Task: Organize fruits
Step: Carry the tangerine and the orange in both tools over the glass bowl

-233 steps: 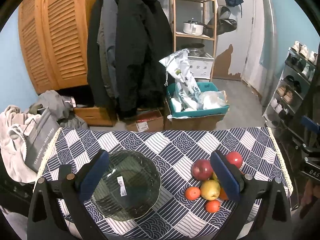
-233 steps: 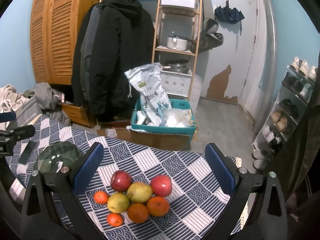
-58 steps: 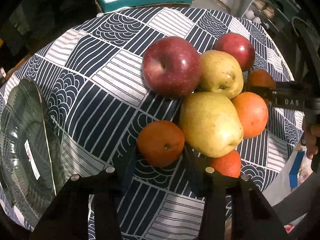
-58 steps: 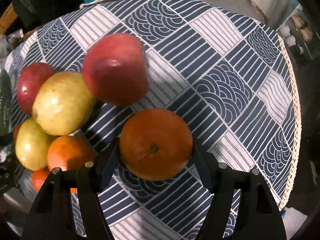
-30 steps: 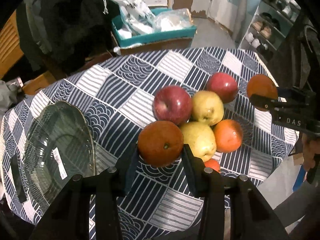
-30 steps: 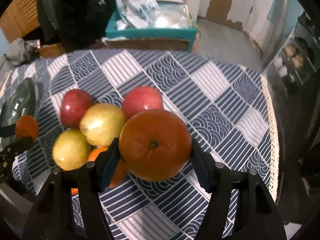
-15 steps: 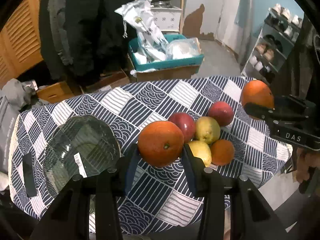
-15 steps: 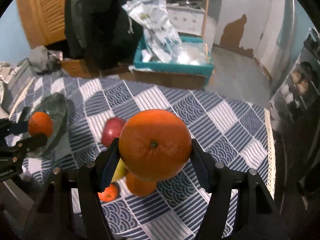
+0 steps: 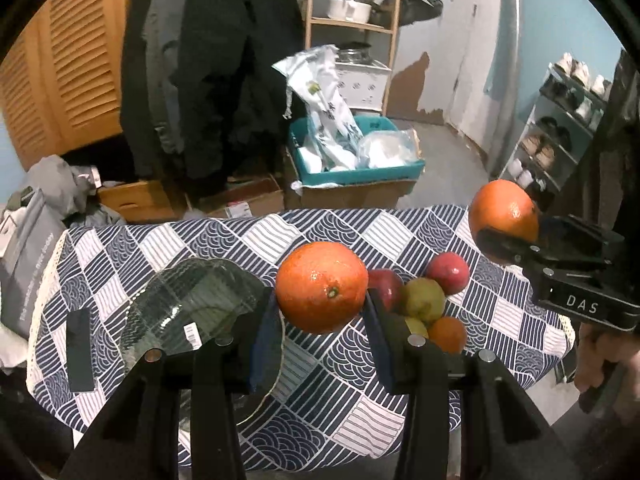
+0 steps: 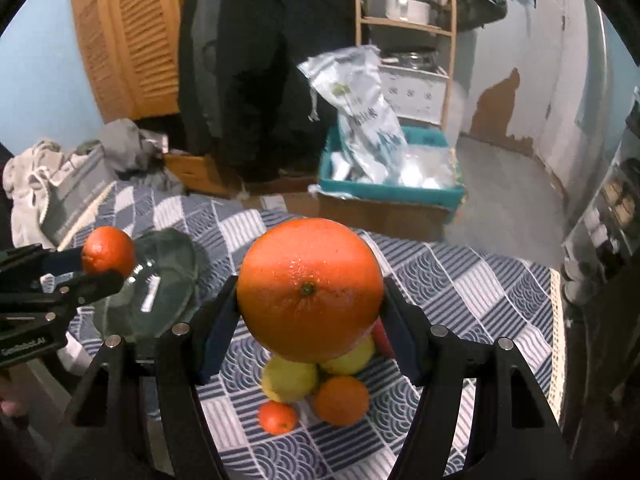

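Both grippers are up off the table, each with fruit in its grasp. The left gripper [image 9: 322, 316] has its blue-padded fingers [image 9: 264, 344] clamped on a small orange [image 9: 322, 286], round, glossy, finely pitted skin, navel facing the camera. Below and to its left sits the glass plate [image 9: 188, 308], ribbed and dark green-tinted, a white price sticker on it, bare of fruit.

The right gripper [image 10: 308, 336] is squeezing a large orange [image 10: 310, 294], dimpled peel catching the light, held high above the rest of the fruit. That pile [image 10: 320, 384] stays on the tablecloth [image 10: 460, 300]: two smooth yellow pears touching, an orange and a little mandarin in front, red apples partly hidden behind the fingers.

The cloth is a navy-and-white patchwork print of stripes and wave scales, with a pale lace edge.
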### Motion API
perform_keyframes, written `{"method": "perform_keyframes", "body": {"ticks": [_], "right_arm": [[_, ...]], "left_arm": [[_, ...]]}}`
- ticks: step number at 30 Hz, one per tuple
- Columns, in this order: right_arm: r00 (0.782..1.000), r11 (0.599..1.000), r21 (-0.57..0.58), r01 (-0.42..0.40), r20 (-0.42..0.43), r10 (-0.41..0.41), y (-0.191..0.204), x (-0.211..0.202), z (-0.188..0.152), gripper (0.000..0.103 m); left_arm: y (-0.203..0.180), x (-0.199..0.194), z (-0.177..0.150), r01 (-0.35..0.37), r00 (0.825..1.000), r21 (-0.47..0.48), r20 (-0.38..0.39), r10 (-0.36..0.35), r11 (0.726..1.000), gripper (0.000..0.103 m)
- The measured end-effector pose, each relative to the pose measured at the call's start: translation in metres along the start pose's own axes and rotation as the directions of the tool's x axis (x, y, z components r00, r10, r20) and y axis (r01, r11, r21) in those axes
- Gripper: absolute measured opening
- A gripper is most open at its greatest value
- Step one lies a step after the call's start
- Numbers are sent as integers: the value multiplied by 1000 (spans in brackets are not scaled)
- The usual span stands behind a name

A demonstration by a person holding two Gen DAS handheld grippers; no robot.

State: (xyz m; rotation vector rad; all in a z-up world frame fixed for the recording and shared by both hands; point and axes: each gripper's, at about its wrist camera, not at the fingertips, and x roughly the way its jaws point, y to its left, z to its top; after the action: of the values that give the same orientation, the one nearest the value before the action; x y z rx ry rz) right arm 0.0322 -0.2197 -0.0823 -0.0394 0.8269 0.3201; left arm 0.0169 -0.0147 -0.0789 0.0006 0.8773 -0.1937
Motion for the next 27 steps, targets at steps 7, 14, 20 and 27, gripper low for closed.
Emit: {"method": "perform_keyframes", "body": {"ticks": [7, 14, 20, 27], "right_arm": [[999, 999, -23, -45, 15, 45, 30, 2, 15, 68], [996, 995, -60, -86, 2, 86, 64, 15, 26, 68], [993, 989, -89, -119, -32, 117, 91, 38, 30, 68], [984, 981, -121, -154, -110, 141, 124, 77, 26, 68]], "left_arm": [[24, -11, 0, -28, 999, -41, 20, 29, 999, 44], [57, -13, -6, -65, 998, -99, 11, 66, 993, 44], [83, -12, -13, -100, 995, -140, 3, 101, 985, 44], [112, 1, -26, -157, 987, -176, -43, 152, 972, 44]]}}
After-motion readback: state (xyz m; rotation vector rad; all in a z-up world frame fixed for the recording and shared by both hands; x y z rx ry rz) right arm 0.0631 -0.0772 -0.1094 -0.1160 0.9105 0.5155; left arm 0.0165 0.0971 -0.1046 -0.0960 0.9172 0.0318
